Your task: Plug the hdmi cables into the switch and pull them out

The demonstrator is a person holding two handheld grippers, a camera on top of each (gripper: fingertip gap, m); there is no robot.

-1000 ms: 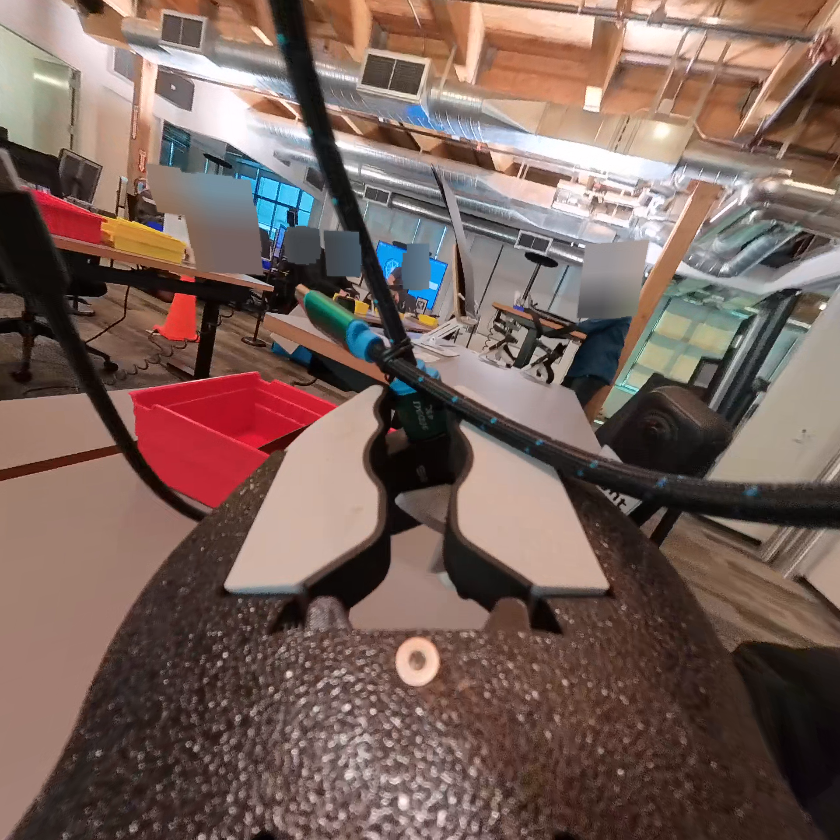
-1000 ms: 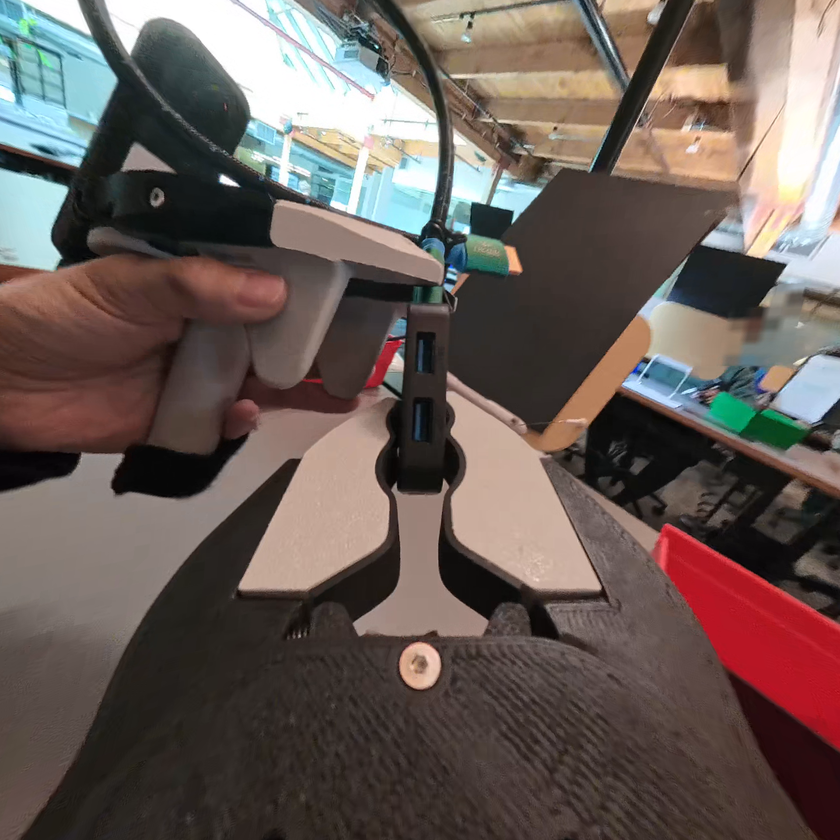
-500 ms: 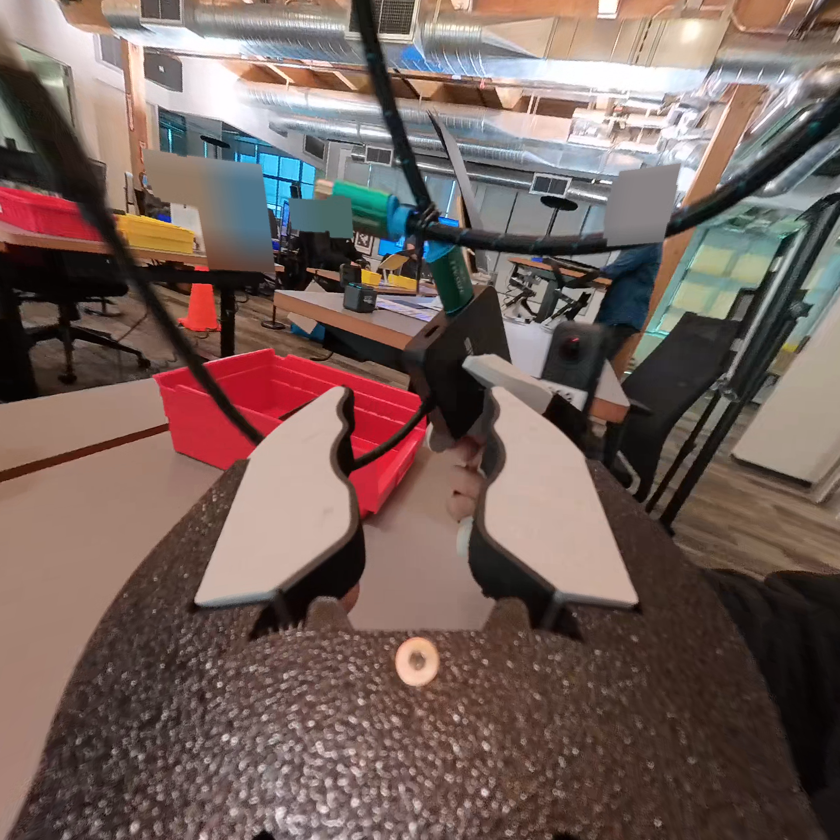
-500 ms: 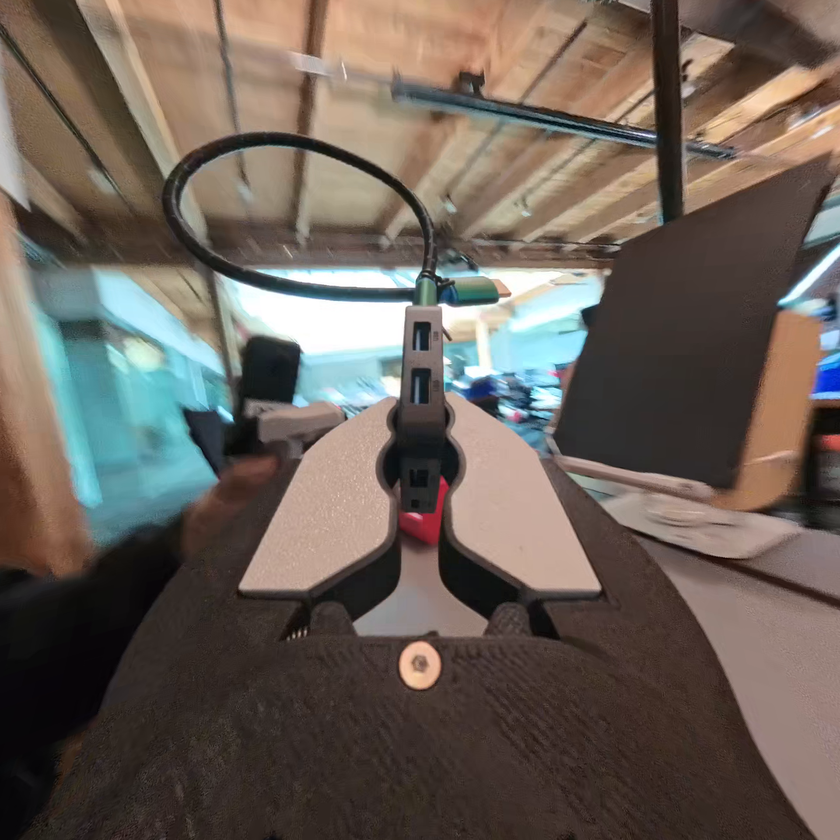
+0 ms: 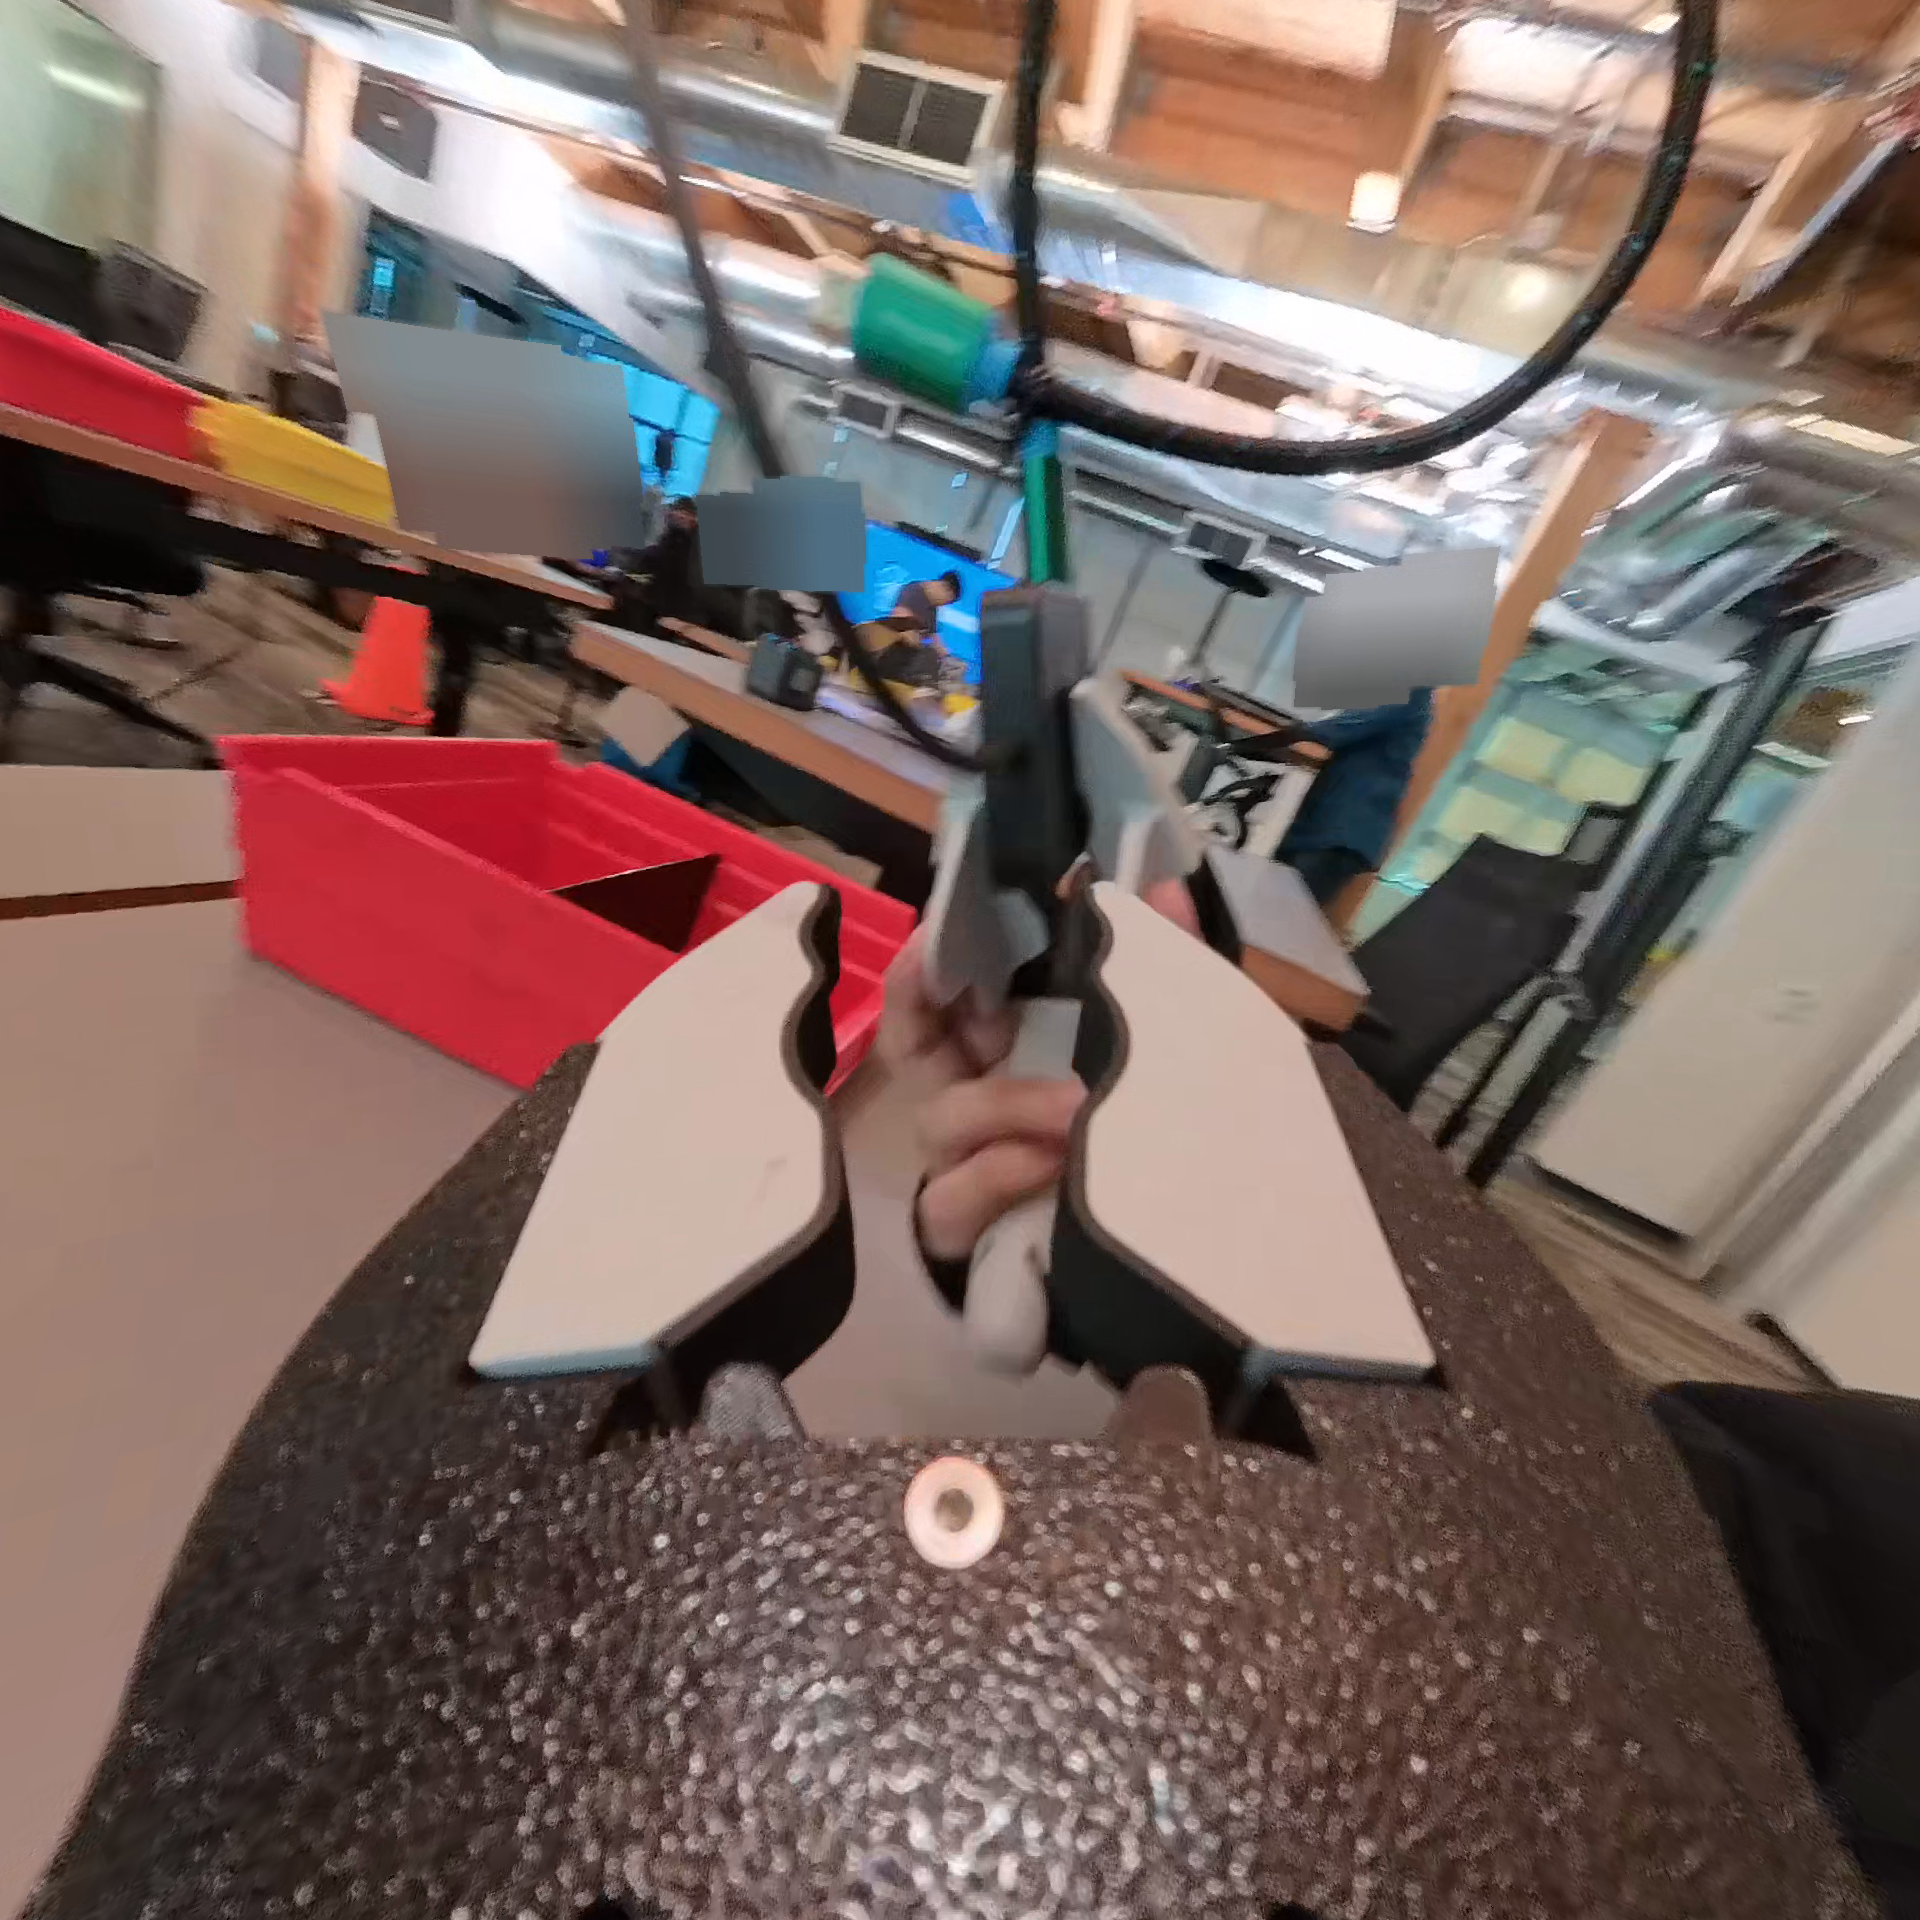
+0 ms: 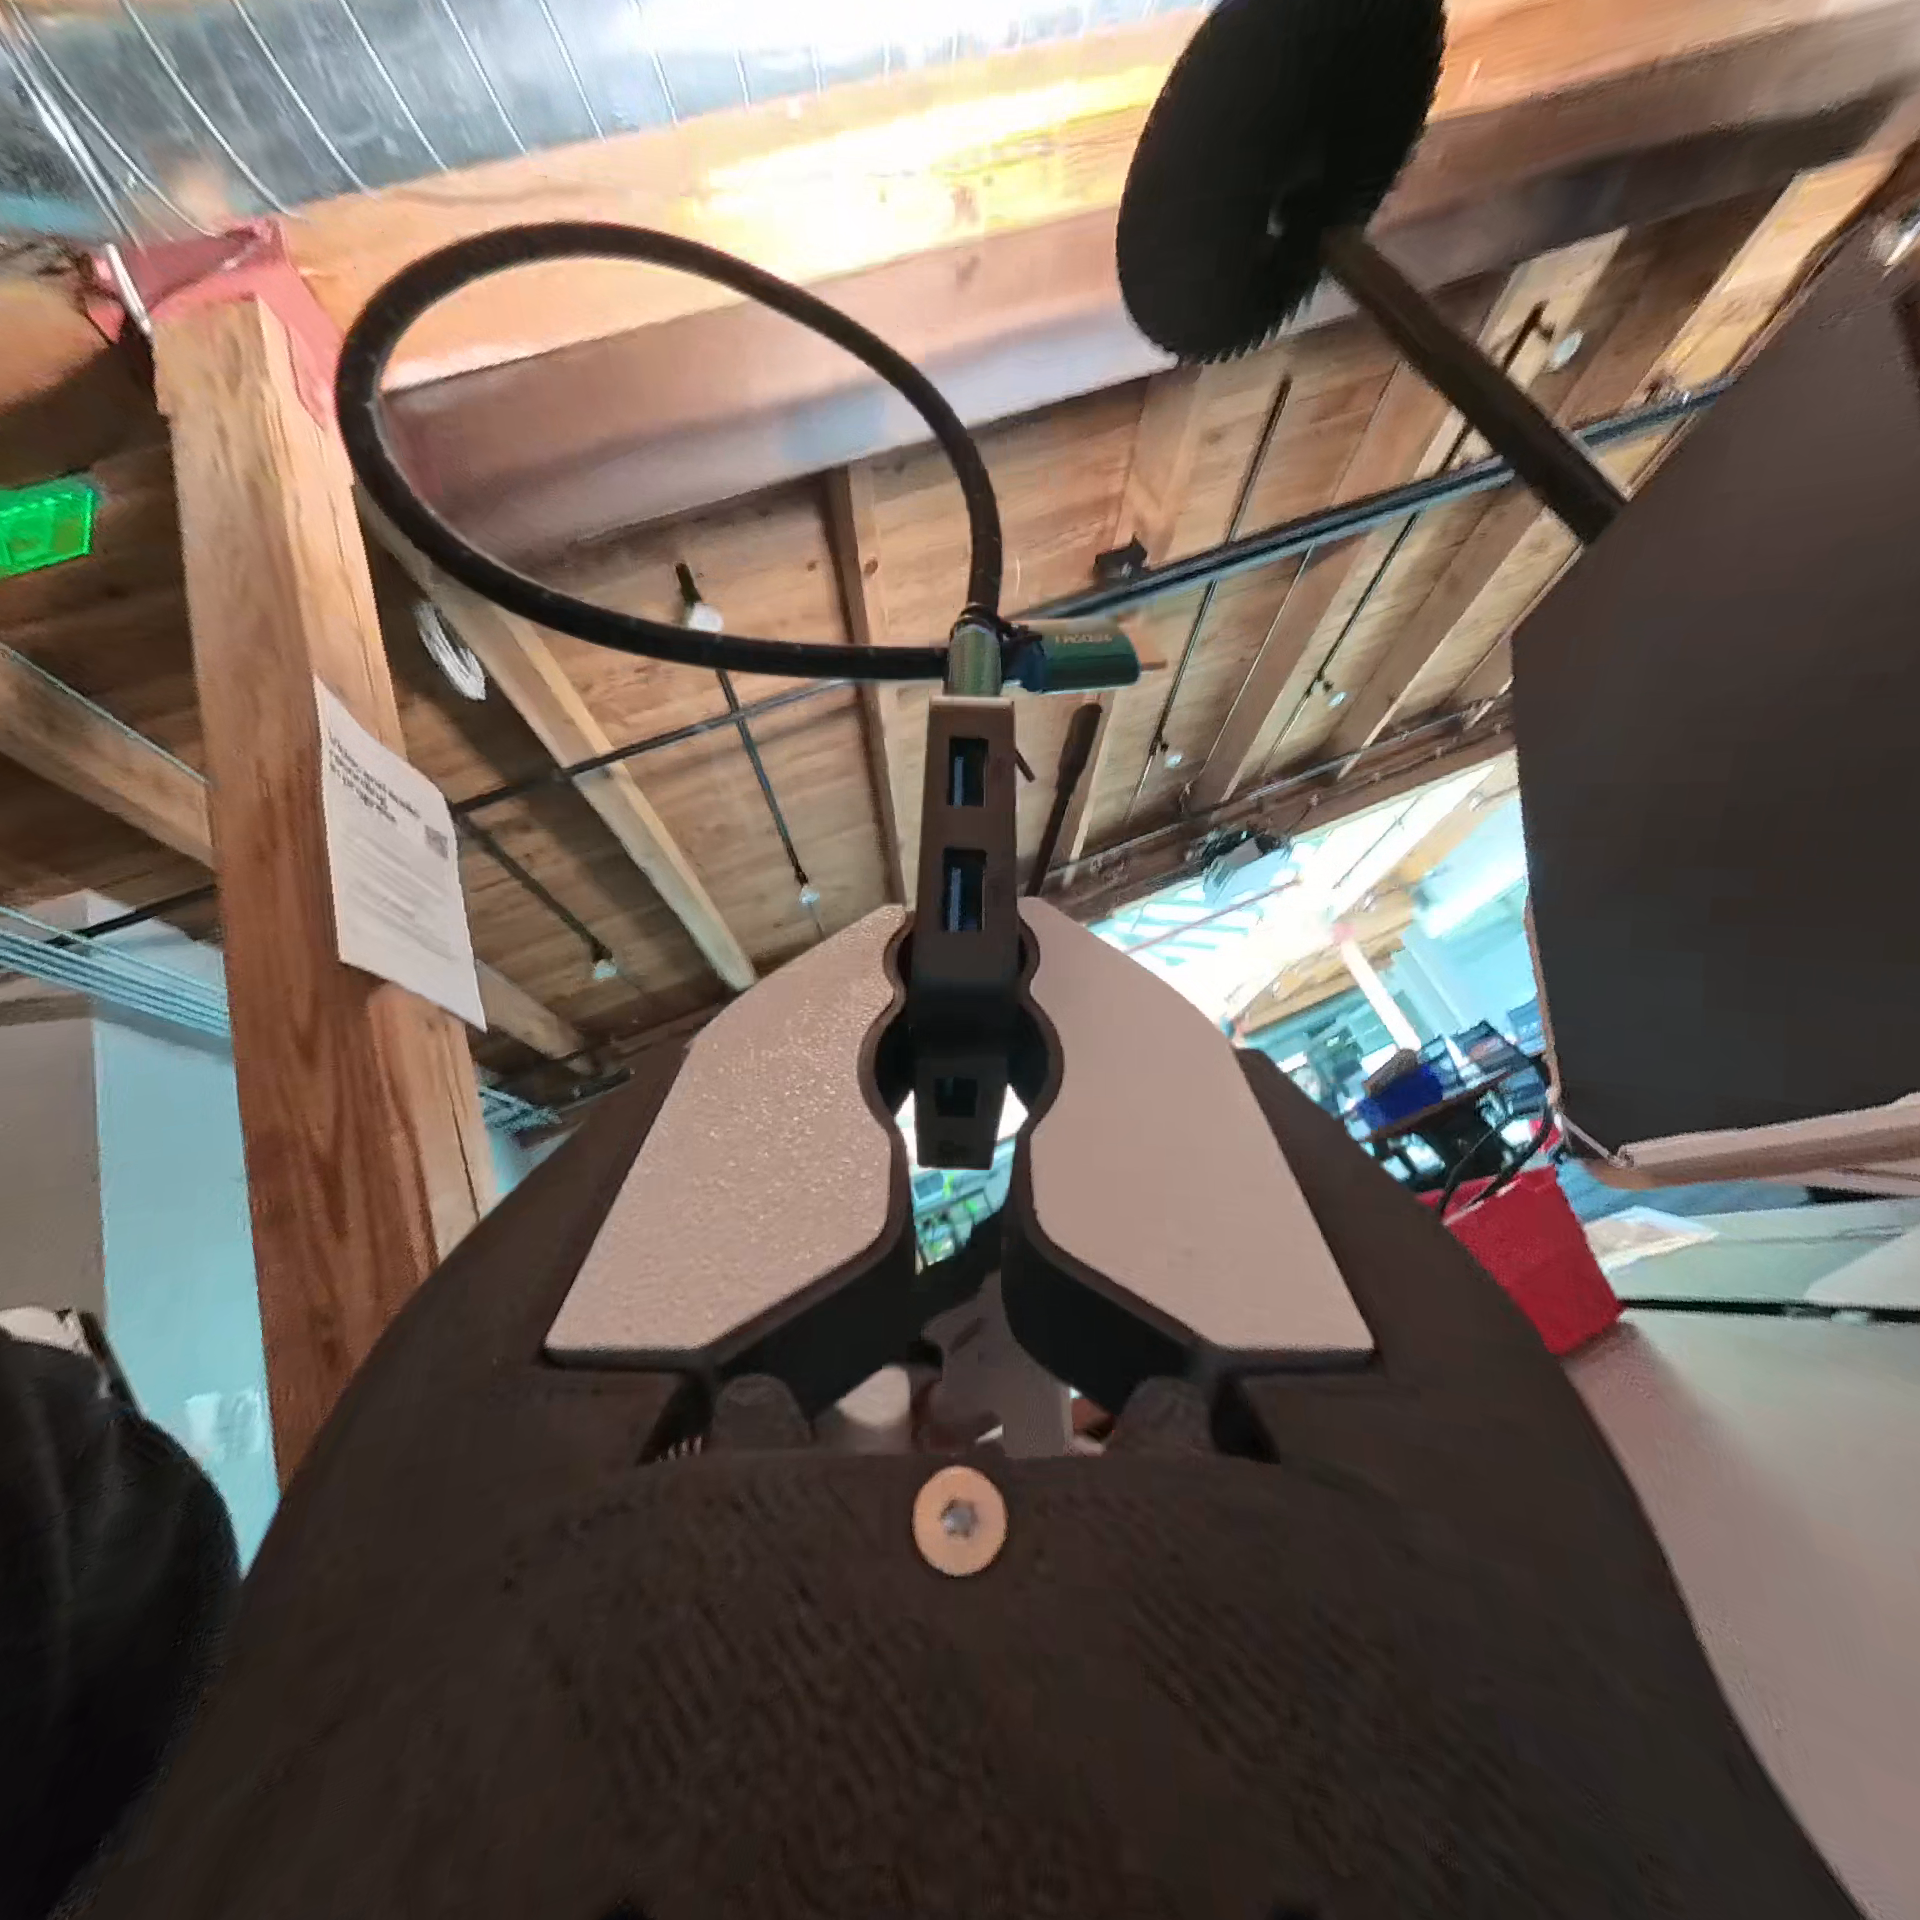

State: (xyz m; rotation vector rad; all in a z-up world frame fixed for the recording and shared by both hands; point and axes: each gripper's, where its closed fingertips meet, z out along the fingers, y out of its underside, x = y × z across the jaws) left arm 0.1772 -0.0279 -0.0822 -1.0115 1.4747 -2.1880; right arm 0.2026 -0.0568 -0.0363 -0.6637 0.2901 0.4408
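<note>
My right gripper (image 6: 961, 925) is shut on the black switch (image 6: 966, 821) and holds it upright, tilted up toward the ceiling. A green HDMI plug (image 6: 977, 665) sits in the switch's top end. The black braided cable (image 6: 623, 623) loops up and left from it. The cable's other green plug (image 6: 1081, 660) lies loose beside the first. My left gripper (image 5: 961, 914) is open and empty. Beyond its fingertips I see the switch (image 5: 1023, 748), the plugged-in green plug (image 5: 1042, 520), the loose plug (image 5: 914, 327) and a hand (image 5: 987, 1132) on the right gripper.
A red bin (image 5: 468, 894) stands on the pale table (image 5: 156, 1143) to the left. An orange cone (image 5: 384, 655) and desks lie behind. In the right wrist view, a wooden post (image 6: 312, 831) is at the left and a black panel (image 6: 1714, 727) and red bin (image 6: 1527, 1257) at the right.
My left gripper was shut around the green plug at the switch; it has opened and drawn back. My right gripper has swung upward with the switch, the cable still in it.
</note>
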